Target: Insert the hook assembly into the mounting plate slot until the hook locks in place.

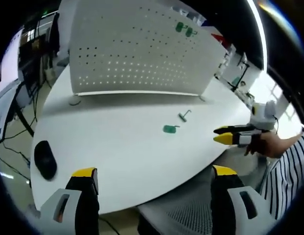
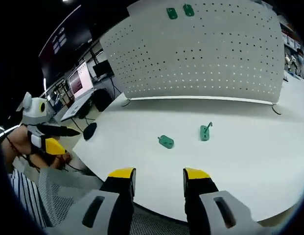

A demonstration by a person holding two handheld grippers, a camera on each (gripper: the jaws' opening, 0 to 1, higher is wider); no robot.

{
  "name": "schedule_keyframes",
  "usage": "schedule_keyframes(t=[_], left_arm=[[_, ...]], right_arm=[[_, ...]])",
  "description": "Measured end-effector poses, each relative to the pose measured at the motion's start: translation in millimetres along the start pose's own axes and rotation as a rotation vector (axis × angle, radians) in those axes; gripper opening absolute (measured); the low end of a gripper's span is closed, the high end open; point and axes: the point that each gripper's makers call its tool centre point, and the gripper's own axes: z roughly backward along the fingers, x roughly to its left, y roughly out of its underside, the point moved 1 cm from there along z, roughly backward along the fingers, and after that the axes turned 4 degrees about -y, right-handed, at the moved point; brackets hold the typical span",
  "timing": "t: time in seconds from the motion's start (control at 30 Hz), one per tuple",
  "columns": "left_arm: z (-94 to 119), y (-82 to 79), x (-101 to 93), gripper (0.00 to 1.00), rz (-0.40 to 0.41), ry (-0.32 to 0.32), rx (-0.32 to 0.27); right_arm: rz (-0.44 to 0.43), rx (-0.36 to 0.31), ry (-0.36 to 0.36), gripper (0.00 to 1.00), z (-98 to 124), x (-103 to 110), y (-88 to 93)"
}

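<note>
A white perforated mounting plate point(image 1: 137, 49) point(image 2: 205, 54) stands upright at the back of the white table point(image 1: 117, 147) point(image 2: 249, 161). Two green hooks point(image 1: 184, 29) point(image 2: 179, 11) hang near its top edge. On the table in front of it lie a small green hook base point(image 1: 170, 129) point(image 2: 166, 141) and a second piece with a thin bent hook point(image 1: 185, 115) point(image 2: 205, 132). My left gripper point(image 1: 154, 172) point(image 2: 53, 137) hovers open at the near table edge, holding nothing. My right gripper point(image 2: 159, 175) point(image 1: 224, 135) is also open and empty, short of both loose pieces.
A black mouse point(image 1: 45, 159) point(image 2: 89, 130) lies on the table's left side. A grey mesh chair point(image 1: 191, 210) point(image 2: 58, 196) sits below the near edge. A person's hand and striped sleeve point(image 1: 284, 156) hold the right gripper. Screens point(image 2: 81, 81) and cables stand beyond the table.
</note>
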Motion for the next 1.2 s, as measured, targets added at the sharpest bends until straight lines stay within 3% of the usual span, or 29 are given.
schedule_keyframes(t=[0.33, 0.67, 0.87, 1.1, 1.2], left_arm=[[-6.1, -0.9, 2.7, 0.97, 0.005, 0.005, 0.012], [-10.7, 0.3, 4.6, 0.97, 0.002, 0.009, 0.029], [-13.2, 0.6, 4.5, 0.96, 0.006, 0.011, 0.032], [-14.1, 3.4, 5.5, 0.96, 0.012, 0.014, 0.040], [-13.7, 4.4, 7.0, 0.96, 0.017, 0.011, 0.040]], right_arm=[[-0.140, 0.010, 0.006, 0.33, -43.2, -1.6, 0.3], [-0.368, -0.033, 0.039, 0.30, -78.7, -5.4, -15.4], [-0.713, -0.106, 0.056, 0.27, -96.3, -7.1, -19.7], [-0.834, -0.113, 0.144, 0.22, -110.5, -24.1, -13.5], [-0.971, -0.121, 0.136, 0.18, -114.2, -22.6, -10.1]])
